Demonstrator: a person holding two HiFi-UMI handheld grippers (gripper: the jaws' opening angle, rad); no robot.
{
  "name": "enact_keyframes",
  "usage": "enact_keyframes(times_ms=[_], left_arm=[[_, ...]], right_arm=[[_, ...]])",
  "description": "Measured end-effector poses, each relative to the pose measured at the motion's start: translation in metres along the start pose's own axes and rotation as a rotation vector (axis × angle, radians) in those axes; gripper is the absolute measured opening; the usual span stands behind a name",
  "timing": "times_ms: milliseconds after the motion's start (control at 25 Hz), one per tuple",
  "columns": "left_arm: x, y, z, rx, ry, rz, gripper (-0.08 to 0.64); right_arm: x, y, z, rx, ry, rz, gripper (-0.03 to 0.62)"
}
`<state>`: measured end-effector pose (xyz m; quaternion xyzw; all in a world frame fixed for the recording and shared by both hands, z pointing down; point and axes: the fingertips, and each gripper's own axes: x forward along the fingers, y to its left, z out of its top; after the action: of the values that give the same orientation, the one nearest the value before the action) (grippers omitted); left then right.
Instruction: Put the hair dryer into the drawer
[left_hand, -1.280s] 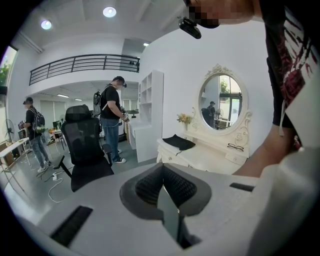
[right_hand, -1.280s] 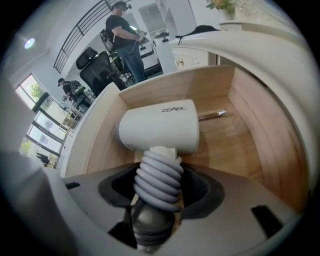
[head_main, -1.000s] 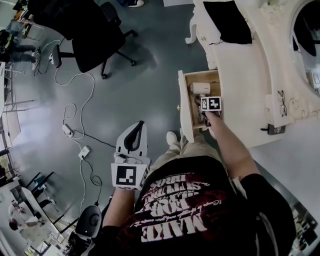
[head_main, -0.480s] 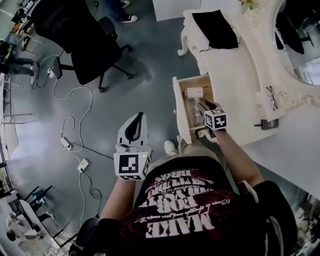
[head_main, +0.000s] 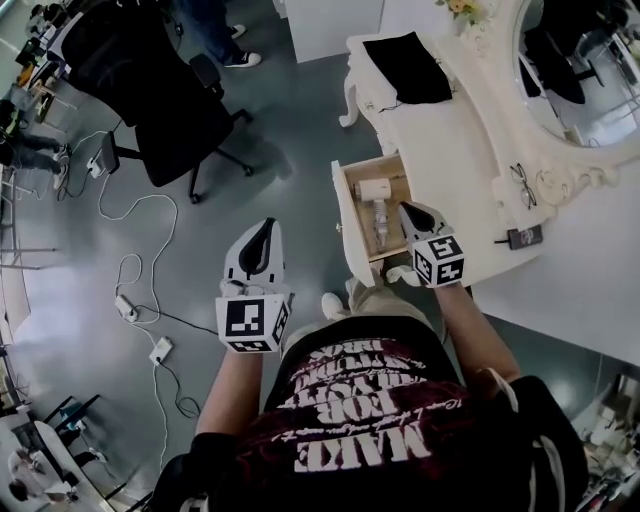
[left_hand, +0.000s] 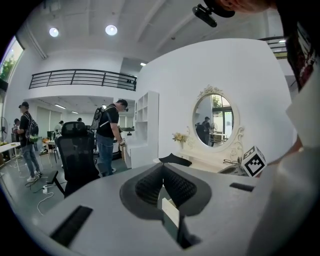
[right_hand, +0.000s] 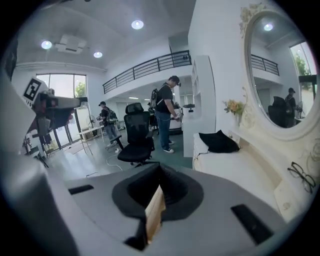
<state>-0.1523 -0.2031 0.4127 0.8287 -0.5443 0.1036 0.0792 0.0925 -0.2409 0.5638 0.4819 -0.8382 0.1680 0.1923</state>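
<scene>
white hair dryer (head_main: 377, 196) lay inside the open drawer (head_main: 345, 218) of the desk (head_main: 450, 150), long side along the drawer, handle end nearer the person. the right gripper (head_main: 410, 210) hung just beside it, tipped a bit down; its fingers had just been closing and were clenched on nothing. the left gripper (head_main: 262, 230), farther off, was clenched and empty too.

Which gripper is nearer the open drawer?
The right gripper, beside the drawer holding the hair dryer; the left gripper is out over the floor.
</scene>
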Motion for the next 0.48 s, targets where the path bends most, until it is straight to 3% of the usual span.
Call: enact_keyframes(times_ms=[480], left_arm=[[-0.025,-0.013,0.028,-0.002,-0.089,-0.039,0.005]], right_arm=[[-0.08,0.037,0.103,-0.089,-0.22,0.002,0.003]])
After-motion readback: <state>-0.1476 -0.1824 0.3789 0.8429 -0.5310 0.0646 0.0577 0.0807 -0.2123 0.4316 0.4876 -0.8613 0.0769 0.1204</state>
